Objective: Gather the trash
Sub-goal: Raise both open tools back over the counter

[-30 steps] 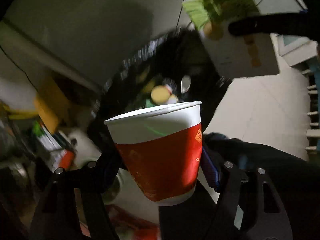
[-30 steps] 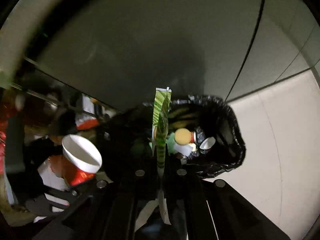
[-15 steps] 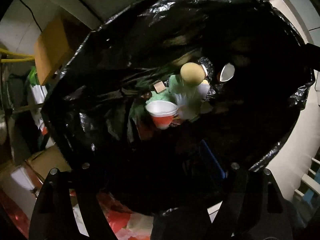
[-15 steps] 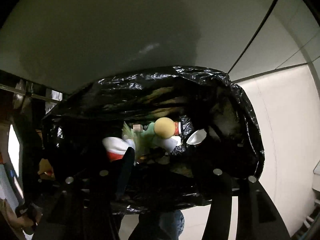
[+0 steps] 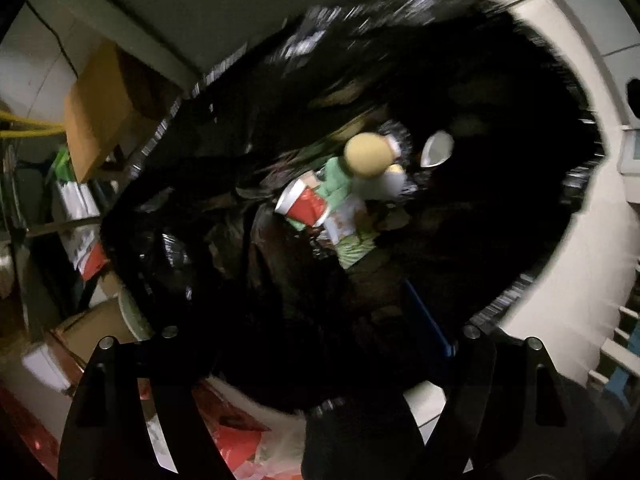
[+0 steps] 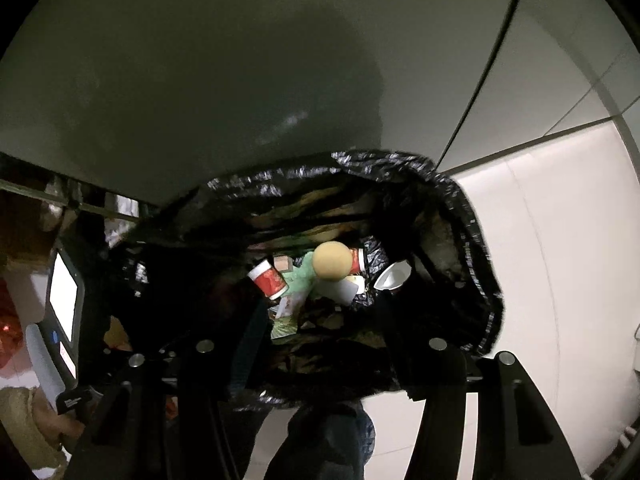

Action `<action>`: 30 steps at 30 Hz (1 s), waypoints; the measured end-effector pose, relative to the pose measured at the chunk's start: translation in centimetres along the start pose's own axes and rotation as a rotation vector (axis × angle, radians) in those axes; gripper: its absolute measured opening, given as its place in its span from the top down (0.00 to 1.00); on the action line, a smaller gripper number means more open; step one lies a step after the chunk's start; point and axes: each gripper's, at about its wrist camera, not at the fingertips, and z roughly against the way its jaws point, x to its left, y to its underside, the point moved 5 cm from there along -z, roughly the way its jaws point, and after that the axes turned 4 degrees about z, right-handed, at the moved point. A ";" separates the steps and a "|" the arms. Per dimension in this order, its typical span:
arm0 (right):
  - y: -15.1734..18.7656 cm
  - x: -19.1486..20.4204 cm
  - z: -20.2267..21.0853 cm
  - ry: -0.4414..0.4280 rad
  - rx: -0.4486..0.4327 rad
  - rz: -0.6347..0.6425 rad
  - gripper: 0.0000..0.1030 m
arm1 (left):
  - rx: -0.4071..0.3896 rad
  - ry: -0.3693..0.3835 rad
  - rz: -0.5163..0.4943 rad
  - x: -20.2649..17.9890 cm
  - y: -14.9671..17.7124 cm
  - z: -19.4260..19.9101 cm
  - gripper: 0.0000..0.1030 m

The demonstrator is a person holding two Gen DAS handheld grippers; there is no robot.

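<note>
Step in hand: the drop-off. Both tools hang over the mouth of the black trash bag [image 5: 248, 128], and nothing sits between either pair of fingers, so the release reads as done.
Left tool [image 5: 316, 364]: spread wide and empty, seen along the lower edge of its own view, pointing down into the bag. This view is smeared by motion blur.
Right tool [image 6: 320, 364]: parted and empty, at the bottom of its own view, above the near lip of the bag.
Red paper cup [image 6: 269, 279]: lying tipped on its side on the heap inside the bag, left of the frame's centre in the right view; in the left view it sits near the centre [image 5: 303, 205].
Green-and-white wrapper [image 5: 352, 236]: flat on the heap, just below and right of the cup, touching it.
Other trash in the bag: a round tan object [image 6: 331, 261] above the wrapper, and a white cup [image 6: 393, 275] to its right against the bag's wall.
Surroundings: pale floor tiles [image 6: 560, 240] at right; cardboard boxes [image 5: 96, 112] at upper left of the left view.
Progress: judged from how things lie, these two pieces are collected.
Next move: probably lift both tools clear of the bag's rim without snagging the thin plastic, then look for more litter; none is plainly visible outside the bag.
</note>
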 end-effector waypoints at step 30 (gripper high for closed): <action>-21.5 4.7 28.7 0.177 -0.618 0.442 0.23 | -0.676 0.302 -0.063 0.2 -0.8 40.2 0.13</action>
